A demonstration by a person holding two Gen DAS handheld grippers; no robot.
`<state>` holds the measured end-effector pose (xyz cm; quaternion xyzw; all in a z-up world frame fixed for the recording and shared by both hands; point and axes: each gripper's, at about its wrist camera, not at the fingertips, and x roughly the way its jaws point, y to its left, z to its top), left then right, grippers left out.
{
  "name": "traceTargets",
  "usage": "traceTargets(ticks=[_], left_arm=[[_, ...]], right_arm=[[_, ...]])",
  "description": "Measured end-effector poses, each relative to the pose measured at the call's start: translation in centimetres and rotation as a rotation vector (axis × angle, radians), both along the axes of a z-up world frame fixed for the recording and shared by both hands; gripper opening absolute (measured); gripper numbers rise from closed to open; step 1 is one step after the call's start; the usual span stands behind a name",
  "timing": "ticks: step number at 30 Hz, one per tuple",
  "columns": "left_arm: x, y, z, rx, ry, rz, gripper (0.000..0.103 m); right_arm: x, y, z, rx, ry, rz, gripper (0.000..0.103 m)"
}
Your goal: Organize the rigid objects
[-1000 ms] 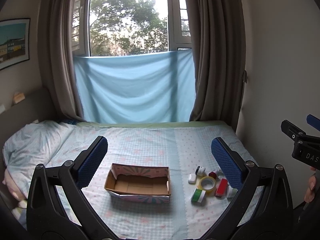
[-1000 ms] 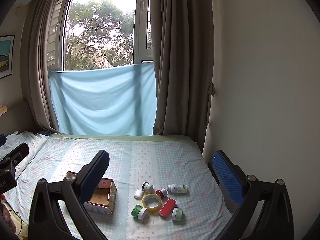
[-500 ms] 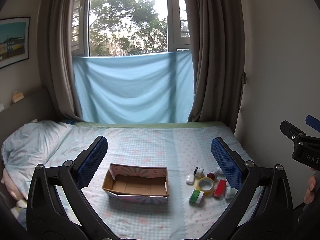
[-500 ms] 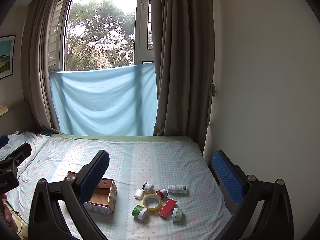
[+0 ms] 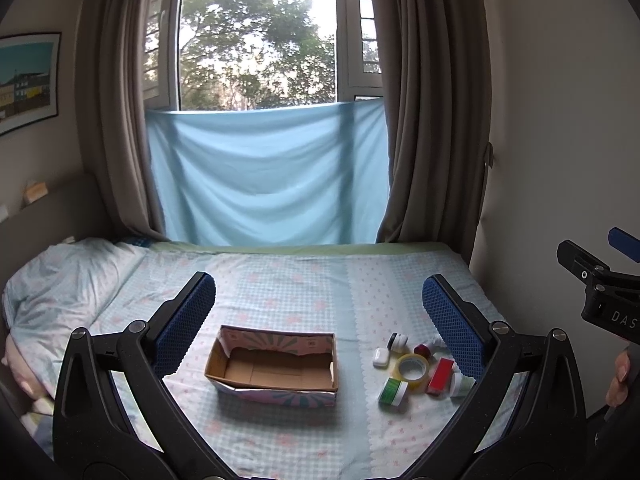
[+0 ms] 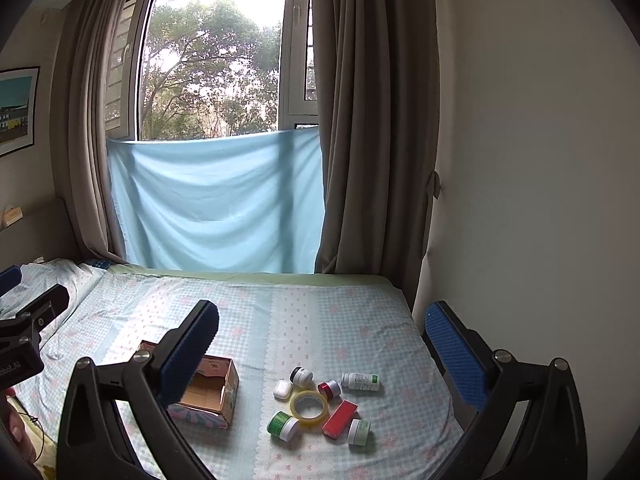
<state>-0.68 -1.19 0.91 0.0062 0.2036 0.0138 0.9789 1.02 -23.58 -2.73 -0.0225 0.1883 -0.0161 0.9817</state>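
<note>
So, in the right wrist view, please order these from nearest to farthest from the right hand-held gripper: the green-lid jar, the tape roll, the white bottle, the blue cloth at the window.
1. Green-lid jar, front of the pile.
2. Tape roll, just behind it.
3. White bottle, lying at the back right.
4. Blue cloth, far off at the window.

White letters "DAS" stood on the black body of the right gripper, cut off by the picture's edge. On the left gripper, white letters reading roughly "oboLAI" showed, the start cut off. The label on the white bottle was too small to read.
</note>
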Motion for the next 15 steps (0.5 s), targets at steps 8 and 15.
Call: traceTargets(ticks=[8, 15], left_arm=[[0.12, 0.22, -0.05, 0.003, -0.001, -0.002, 0.103], [0.56, 0.06, -0.19, 0.012, 0.003, -0.009, 0.103]], right_arm=[[0.09, -0.06, 0.02, 0.004, 0.003, 0.003, 0.103], [0.15, -0.02, 0.01, 0.004, 0.004, 0.003, 0.103]])
